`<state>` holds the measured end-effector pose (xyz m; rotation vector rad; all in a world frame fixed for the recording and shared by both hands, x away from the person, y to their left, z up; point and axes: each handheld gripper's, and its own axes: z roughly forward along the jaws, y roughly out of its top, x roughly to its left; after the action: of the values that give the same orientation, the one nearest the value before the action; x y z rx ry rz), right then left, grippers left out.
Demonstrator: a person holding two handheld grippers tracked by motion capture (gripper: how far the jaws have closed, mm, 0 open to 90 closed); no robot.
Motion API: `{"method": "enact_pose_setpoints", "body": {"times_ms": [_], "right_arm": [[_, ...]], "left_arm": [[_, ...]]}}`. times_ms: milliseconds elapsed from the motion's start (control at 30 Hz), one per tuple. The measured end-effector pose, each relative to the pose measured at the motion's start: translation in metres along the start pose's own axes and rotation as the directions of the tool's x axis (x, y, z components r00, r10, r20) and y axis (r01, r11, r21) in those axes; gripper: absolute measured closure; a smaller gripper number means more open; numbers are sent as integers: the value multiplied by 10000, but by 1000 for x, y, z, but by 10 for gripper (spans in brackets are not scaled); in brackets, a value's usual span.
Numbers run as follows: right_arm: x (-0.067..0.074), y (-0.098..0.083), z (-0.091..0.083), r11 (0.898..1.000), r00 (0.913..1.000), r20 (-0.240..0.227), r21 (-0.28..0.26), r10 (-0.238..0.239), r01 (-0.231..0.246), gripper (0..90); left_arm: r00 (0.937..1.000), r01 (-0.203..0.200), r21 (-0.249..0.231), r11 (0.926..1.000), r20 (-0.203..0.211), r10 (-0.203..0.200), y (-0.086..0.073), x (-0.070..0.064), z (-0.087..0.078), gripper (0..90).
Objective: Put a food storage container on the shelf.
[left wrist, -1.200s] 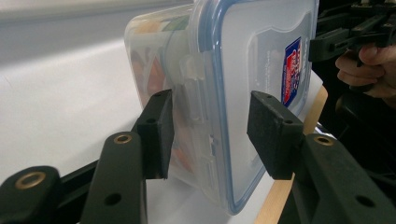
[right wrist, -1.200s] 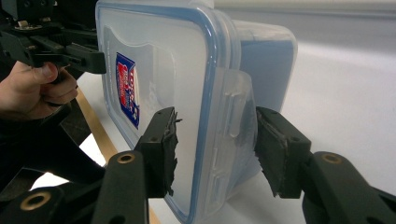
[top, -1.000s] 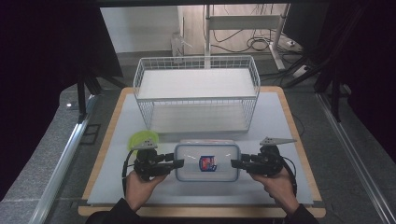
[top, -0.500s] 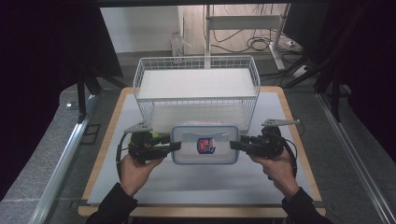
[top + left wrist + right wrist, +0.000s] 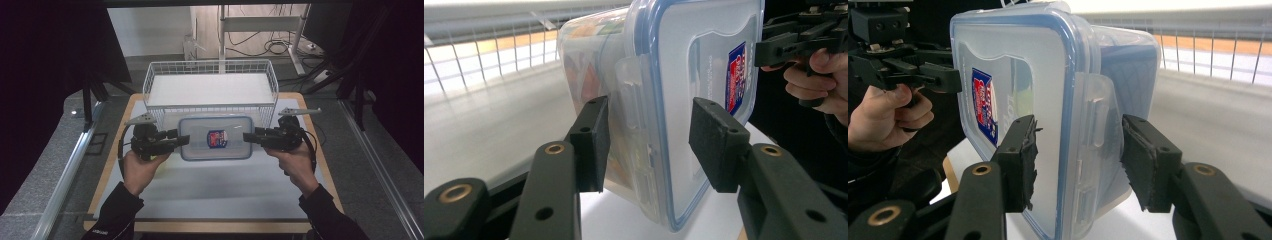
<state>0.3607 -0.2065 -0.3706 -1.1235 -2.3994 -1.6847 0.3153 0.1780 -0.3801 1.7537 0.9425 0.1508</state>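
Observation:
A clear plastic food container with a blue-rimmed lid and a red and blue label hangs level above the table, just in front of the wire basket. My left gripper is shut on its left end and my right gripper on its right end. In the left gripper view the container sits between my pads, one on the lid and one on the underside, by the side latch. The right gripper view shows the same grip on the container by the right gripper. Coloured contents show through its wall.
A white wire basket with a white floor stands at the back of the table, right behind the container. A white mat covers the wooden tabletop. Dark floor, metal rails and cables surround the table.
Both grippers have risen with the container, carrying it up off the mat and toward the basket. The grip on each end looks the same.

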Motion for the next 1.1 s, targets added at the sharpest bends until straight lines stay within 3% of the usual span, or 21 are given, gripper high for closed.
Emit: {"method": "enact_pose_setpoints", "body": {"times_ms": [333, 600, 833, 1100], "right_arm": [[3, 37, 1, 9991, 9999, -27, -388, -158, 157, 496], [-2, 63, 6, 9986, 10000, -55, -527, -3, 0, 494], [-5, 87, 11, 9979, 10000, 12, -651, 21, -21, 491], [-7, 116, 16, 9961, 9997, 235, -886, 31, -11, 492]], "left_arm": [[9996, -216, -252, 9995, -177, 211, 34, 5, -11, 516], [9994, -249, -254, 9994, -264, 242, 61, 15, -12, 516], [9995, -134, -381, 9992, -280, 123, 79, 25, -14, 516], [9998, 203, -620, 9979, -4, -203, 98, 43, -11, 516]]}}
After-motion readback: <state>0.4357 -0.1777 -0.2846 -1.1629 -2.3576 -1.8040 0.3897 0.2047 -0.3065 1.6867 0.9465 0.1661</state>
